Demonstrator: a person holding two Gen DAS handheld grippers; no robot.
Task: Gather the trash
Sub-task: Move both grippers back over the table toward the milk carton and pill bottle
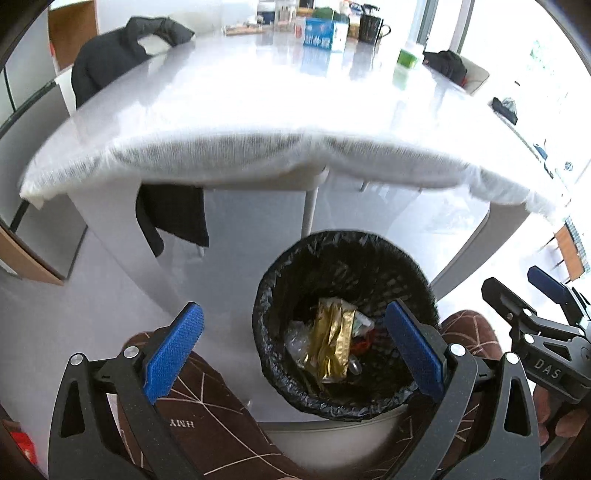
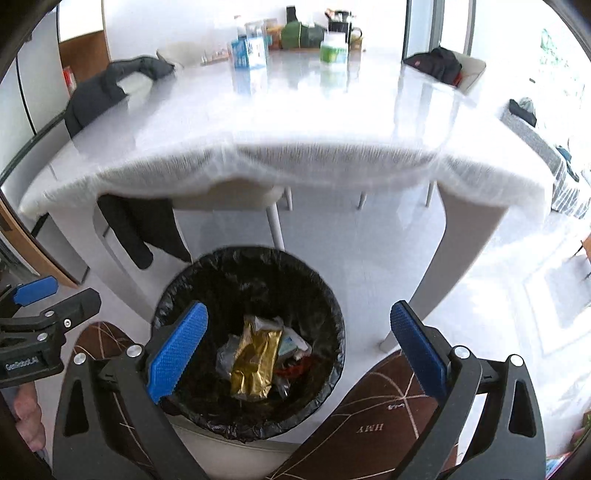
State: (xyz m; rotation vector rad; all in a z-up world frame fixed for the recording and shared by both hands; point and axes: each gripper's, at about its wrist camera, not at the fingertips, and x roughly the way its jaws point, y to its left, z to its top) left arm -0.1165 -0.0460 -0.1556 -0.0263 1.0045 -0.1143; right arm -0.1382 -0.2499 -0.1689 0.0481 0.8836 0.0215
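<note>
A bin with a black liner (image 1: 280, 295) (image 2: 207, 280) stands on the floor in front of the table. Inside lie a crumpled gold wrapper (image 1: 332, 339) (image 2: 255, 358), clear plastic and other scraps. My left gripper (image 1: 295, 350) is open and empty, held above the bin's near left side. My right gripper (image 2: 299, 350) is open and empty, above the bin's right rim. The right gripper also shows at the right edge of the left wrist view (image 1: 546, 332).
A white table (image 1: 258, 110) (image 2: 295, 122) with an overhanging cloth stands behind the bin, with a blue carton (image 1: 325, 33), a black mug (image 1: 371, 27) and a green-labelled jar (image 2: 334, 46) at its far end. Chairs draped with dark jackets (image 1: 110, 55) flank it. Brown slippers (image 2: 376, 417) are below.
</note>
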